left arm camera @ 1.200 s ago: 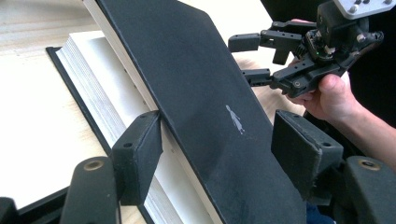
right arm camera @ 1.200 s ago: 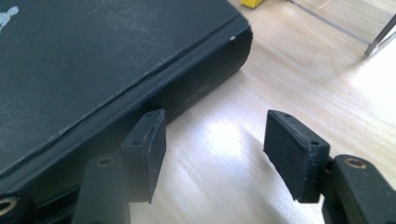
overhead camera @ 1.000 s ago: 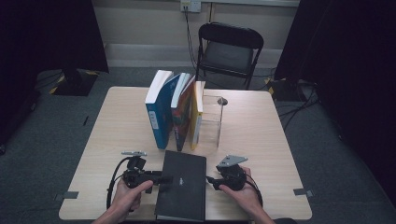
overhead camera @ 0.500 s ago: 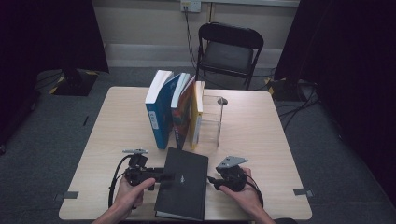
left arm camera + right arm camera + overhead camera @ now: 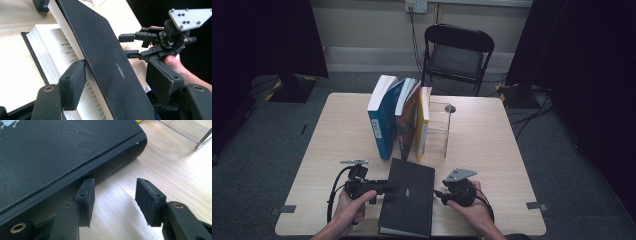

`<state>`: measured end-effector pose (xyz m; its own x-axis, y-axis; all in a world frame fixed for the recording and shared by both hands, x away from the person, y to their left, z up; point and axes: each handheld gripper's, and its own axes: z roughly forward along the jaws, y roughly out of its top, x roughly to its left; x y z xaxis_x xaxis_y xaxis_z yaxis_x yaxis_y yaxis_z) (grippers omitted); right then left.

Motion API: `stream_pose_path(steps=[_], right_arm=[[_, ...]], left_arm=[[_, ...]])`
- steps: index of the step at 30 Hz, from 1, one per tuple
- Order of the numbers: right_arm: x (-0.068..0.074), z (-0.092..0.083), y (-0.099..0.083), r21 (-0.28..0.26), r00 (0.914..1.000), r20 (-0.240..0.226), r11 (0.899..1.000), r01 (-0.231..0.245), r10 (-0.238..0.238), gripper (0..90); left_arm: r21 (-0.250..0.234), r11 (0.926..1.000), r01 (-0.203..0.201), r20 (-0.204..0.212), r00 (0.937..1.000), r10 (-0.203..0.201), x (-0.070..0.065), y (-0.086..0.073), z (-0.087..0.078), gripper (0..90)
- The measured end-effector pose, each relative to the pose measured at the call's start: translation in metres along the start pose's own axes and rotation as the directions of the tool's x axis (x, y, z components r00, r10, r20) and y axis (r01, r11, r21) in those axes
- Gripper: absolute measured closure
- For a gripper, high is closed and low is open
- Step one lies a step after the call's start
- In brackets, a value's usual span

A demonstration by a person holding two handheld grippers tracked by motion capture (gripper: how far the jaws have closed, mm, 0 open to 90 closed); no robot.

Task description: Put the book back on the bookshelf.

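Note:
A black hardcover book (image 5: 409, 197) lies at the front middle of the table (image 5: 512, 150). Its cover (image 5: 105, 50) and a thin sheaf of pages are raised at the left edge. My left gripper (image 5: 387, 189) (image 5: 115, 82) stands open around that raised part: one pad (image 5: 75, 85) bears it from below on the printed page, while the other pad (image 5: 162, 82) stands off the cover's face. My right gripper (image 5: 438, 194) (image 5: 127, 45) (image 5: 113, 197) is open beside the spine (image 5: 105, 170). Its jaws have just been closing, with only bare wood between them.
Behind the black book several books (image 5: 384, 117) stand leaning in a row against a clear acrylic bookend (image 5: 439, 132). A black folding chair (image 5: 457, 55) stands beyond the far edge. Bare tabletop lies to the left and right of the row.

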<state>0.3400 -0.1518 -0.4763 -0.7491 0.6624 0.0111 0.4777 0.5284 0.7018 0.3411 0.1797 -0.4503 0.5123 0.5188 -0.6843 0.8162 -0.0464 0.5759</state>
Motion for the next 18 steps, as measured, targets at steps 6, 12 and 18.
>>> stream_pose_path(steps=[6, 12, 18], right_arm=[[0.000, -0.001, -0.001, -0.004, 1.0000, -0.004, 1.000, 0.003, -0.003, 49.7], [0.000, -0.001, -0.001, -0.005, 1.0000, -0.008, 1.000, -0.001, 0.001, 49.0], [0.000, -0.001, -0.001, -0.005, 1.0000, -0.008, 1.000, 0.001, -0.001, 48.4]], left_arm=[[-0.015, 0.9998, 0.013, 0.014, 0.9998, -0.013, -0.001, -0.001, -0.002, 33.4], [-0.019, 0.9986, 0.050, 0.045, 0.9978, -0.049, 0.000, -0.004, -0.005, 34.4], [-0.029, 0.9841, 0.175, 0.091, 0.9809, -0.172, 0.012, -0.008, -0.006, 38.1]])
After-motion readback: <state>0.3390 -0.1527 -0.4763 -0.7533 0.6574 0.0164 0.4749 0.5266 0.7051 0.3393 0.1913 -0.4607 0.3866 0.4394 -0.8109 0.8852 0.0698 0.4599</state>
